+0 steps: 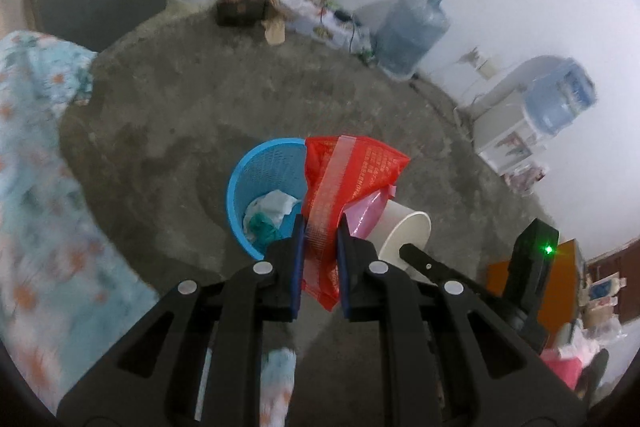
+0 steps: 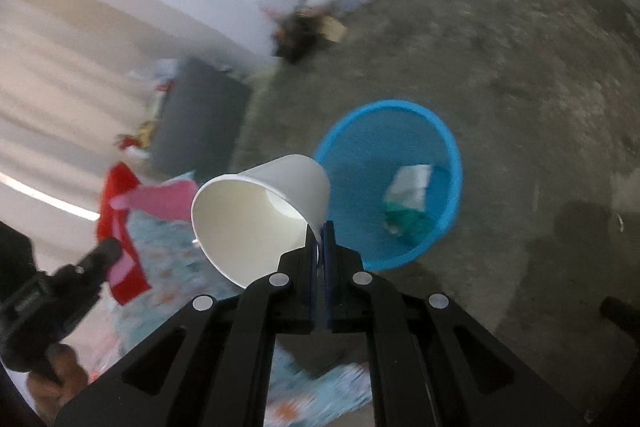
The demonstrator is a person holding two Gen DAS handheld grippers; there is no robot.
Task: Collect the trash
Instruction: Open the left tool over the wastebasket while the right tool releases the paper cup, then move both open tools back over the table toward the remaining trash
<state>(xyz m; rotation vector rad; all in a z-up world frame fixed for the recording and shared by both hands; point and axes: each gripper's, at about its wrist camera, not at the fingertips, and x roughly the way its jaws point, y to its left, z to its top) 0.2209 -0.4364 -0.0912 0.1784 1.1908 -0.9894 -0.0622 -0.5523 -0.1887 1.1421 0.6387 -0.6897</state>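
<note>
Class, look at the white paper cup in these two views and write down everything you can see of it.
The white paper cup is a plain, tapered cup of thin card, unprinted, and looks empty: its inner base shows bare. It is tipped on its side in the air, mouth toward the camera. The right gripper is shut on its rim wall, one pad inside, one outside. It hangs just beside the blue plastic mesh basket on the concrete floor, not yet inside. In the left wrist view the cup sits behind the pink wrapper.

red wrapper (image 1: pixel 352 179), white cup (image 2: pixel 260 215), blue basket (image 2: pixel 448 147)
</note>
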